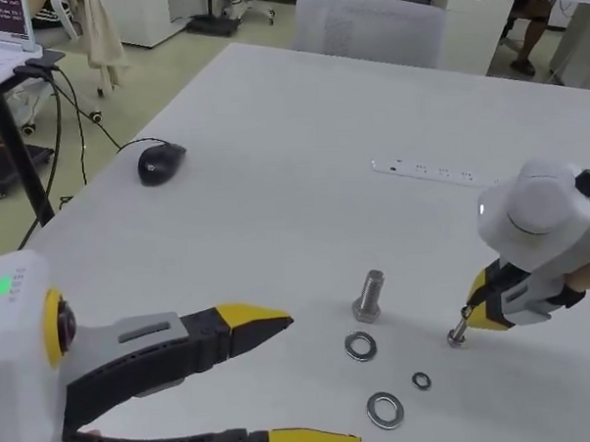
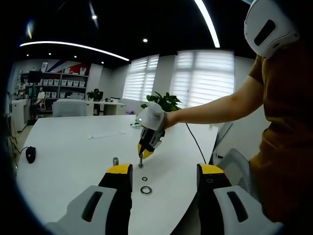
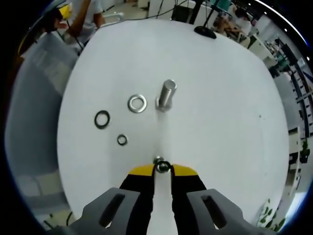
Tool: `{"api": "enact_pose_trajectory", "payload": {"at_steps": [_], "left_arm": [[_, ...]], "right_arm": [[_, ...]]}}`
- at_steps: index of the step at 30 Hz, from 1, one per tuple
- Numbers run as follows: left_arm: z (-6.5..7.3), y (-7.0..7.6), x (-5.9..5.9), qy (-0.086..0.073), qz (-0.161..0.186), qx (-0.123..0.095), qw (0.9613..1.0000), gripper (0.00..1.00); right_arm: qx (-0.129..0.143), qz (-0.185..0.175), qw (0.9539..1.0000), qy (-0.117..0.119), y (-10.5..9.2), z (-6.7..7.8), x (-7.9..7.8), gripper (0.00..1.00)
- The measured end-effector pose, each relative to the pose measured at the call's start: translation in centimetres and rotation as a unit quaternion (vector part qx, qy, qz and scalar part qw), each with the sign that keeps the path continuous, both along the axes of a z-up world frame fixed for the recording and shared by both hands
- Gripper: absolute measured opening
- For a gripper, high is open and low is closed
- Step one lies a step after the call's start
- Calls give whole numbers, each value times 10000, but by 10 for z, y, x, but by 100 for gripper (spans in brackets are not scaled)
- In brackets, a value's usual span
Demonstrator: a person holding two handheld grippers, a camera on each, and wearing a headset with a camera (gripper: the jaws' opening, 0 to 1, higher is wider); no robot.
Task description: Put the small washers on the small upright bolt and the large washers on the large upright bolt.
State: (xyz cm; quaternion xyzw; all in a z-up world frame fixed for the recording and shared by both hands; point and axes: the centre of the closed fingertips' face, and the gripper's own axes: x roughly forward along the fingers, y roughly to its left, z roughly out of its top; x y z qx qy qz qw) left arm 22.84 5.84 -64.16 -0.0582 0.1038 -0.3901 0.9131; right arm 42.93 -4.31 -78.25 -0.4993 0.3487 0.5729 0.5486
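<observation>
Currently upright, long axes vertical: large bolt (image 1: 370,296) and small bolt (image 1: 457,337) on the surface (image 1: 274,183). Right gripper (image 3: 163,170) clamped on a small washer (image 3: 163,167) just above the small bolt. Left gripper (image 1: 322,381) jaws apart, empty.

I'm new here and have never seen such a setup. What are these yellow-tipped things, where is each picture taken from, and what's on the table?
A person holds a two-jaw gripper in each hand. The head view comes from their headset; each round picture comes from a camera on one gripper. On the white table stand a large bolt and a small bolt, with two large washers and a loose small washer beside them. The left gripper is open, holding nothing. The right gripper is closed at the small bolt's top, apparently on a small washer.
</observation>
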Motion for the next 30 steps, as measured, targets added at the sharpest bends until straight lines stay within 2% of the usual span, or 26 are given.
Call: {"api": "enact_pose_trajectory", "payload": {"at_steps": [8, 17, 24, 26, 30], "left_arm": [[-2, 1, 1, 64, 36, -6, 10000, 52], [-6, 2, 5, 150, 55, -6, 9999, 51], [-7, 2, 7, 166, 52, 17, 9998, 51], [-6, 1, 7, 145, 38, 26, 9999, 51], [-4, 0, 7, 111, 22, 42, 9999, 51]], "right_arm": [[-14, 126, 9999, 29, -2, -16, 3, 13], [-5, 82, 9999, 126, -3, -32, 4, 13], [88, 74, 9998, 159, -1, -31, 4, 13], [125, 77, 9997, 201, -1, -29, 1, 14], [174, 56, 9997, 141, -3, -23, 0, 15]]}}
